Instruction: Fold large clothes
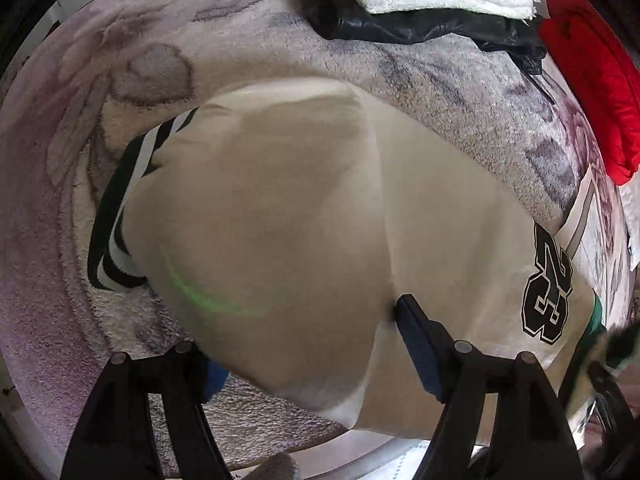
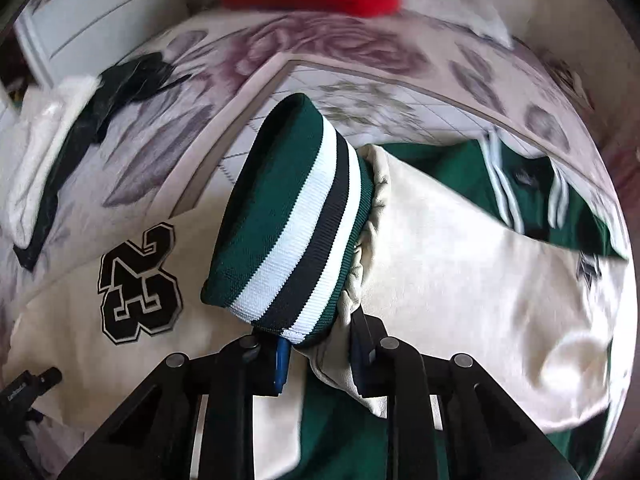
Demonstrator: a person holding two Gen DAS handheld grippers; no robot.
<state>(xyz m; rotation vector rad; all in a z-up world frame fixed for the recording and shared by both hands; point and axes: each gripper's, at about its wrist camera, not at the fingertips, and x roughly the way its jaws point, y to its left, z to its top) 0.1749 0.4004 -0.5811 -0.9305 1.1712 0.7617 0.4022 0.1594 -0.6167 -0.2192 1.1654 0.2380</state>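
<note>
Bed with a plush floral blanket in soft daylight

A fuzzy blanket (image 1: 72, 264) printed with mauve and grey roses spreads ahead of and to the left of the left gripper, and beyond the right one. Far ahead of the right gripper, to its left, stands a white panelled wall or door (image 2: 100, 12). At the blanket's edge a paler quilted sheet (image 2: 360, 92) with a faint flower print shows. The light is even and bright, with soft shadows.

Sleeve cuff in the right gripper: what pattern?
Ribbed cuff: dark green with white and black stripes. Right wrist view shows it best.
</note>
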